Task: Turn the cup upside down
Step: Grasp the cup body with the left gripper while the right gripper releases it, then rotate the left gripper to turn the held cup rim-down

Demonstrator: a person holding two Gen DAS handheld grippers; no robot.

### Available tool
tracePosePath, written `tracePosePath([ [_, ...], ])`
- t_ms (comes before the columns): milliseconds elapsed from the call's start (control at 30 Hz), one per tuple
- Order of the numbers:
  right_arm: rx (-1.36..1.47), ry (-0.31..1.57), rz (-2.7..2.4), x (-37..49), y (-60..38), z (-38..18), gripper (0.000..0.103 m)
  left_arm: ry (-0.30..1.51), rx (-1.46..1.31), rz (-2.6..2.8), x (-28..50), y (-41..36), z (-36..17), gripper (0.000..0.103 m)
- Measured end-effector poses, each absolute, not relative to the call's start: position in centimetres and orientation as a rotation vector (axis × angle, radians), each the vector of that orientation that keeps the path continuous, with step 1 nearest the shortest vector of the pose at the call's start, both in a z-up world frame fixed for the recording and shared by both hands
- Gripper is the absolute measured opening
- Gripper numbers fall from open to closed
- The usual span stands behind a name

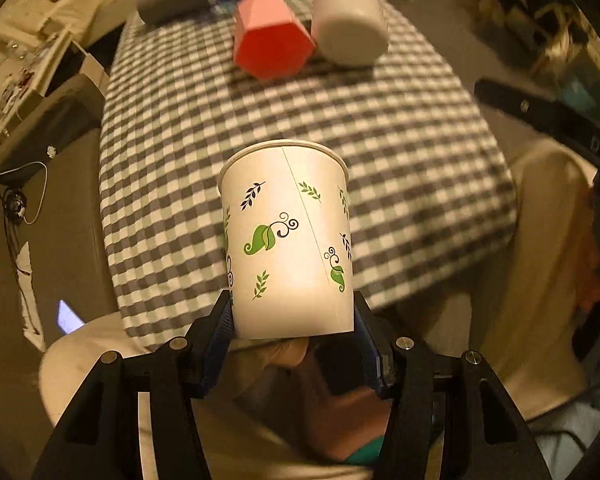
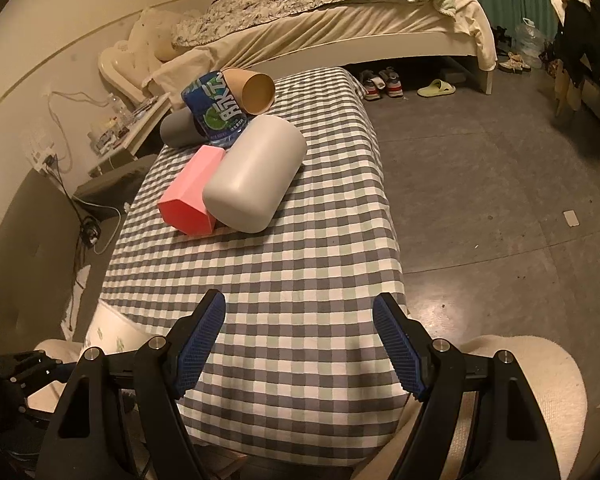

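We have the left gripper (image 1: 294, 320) clamped on the cup (image 1: 288, 240) above the table (image 1: 420, 160), mid-flip, not yet set down; right gripper (image 2: 300, 344) open, idle.

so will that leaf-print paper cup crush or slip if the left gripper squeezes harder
The white leaf-print paper cup looks thin-walled, so it probably dents under a harder squeeze. The left gripper grips only its narrow base, so it may tilt or slip. It likely weighs little.
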State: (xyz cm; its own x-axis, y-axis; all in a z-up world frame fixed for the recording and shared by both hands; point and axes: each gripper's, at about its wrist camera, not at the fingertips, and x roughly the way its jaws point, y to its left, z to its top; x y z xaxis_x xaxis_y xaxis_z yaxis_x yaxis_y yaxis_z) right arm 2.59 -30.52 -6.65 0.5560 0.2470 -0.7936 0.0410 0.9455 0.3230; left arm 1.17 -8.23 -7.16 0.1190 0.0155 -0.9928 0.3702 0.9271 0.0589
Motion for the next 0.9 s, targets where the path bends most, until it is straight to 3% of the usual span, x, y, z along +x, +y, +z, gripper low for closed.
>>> tracePosePath([
  [500, 0.402, 0.990, 0.130, 3.1, -31.8, -7.3, 0.076, 1.601, 0.538, -0.308, 7.1, -12.8, -8.1, 0.057],
  [900, 0.423, 0.985, 0.129, 3.1, -32.4, -7.5, 0.076, 1.753, 0.739, -0.281, 7.6, -11.2, -7.2, 0.057],
])
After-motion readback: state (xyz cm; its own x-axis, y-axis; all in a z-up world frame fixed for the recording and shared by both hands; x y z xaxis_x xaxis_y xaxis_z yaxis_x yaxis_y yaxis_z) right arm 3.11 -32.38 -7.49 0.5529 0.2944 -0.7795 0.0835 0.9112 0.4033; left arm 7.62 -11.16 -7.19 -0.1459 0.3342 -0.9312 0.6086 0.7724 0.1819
